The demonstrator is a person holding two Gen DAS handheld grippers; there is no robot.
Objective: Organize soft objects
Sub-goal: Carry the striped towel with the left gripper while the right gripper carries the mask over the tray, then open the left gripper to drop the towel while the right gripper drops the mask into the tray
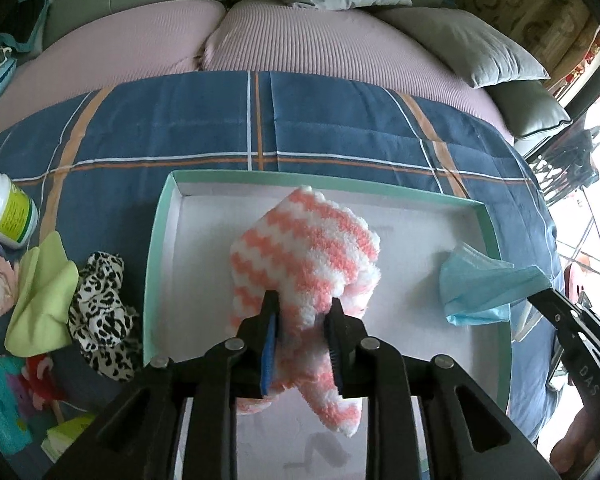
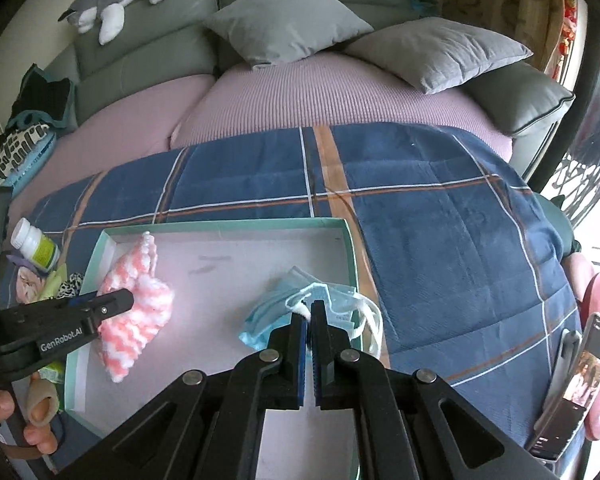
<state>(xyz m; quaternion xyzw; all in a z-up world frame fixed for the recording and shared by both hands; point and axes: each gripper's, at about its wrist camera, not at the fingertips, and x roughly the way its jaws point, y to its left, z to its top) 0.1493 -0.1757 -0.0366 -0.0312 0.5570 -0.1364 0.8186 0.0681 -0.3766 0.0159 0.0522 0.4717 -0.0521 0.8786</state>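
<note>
Sofa draped with blue plaid blanket (image 1: 340, 120) carries shallow teal-rimmed box (image 1: 156, 240).

Left wrist view: left tool (image 1: 302, 308) jaws narrow, fluffy pink-white sock (image 1: 308, 256) between pads, low over box floor just ahead, likely to set it down there. Unsorted leopard cloth (image 1: 100, 312) and green cloth (image 1: 40, 304) left of tool, outside box.

Right wrist view: right tool (image 2: 310, 316) clamped on blue face mask (image 2: 284, 308), mask lying in box corner, ear loop (image 2: 372, 320) draped over rim beside tool.

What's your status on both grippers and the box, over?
Left gripper clamped on pink-striped fuzzy sock over box. Right gripper shut on blue face mask at box edge. Nothing in the way.
</note>
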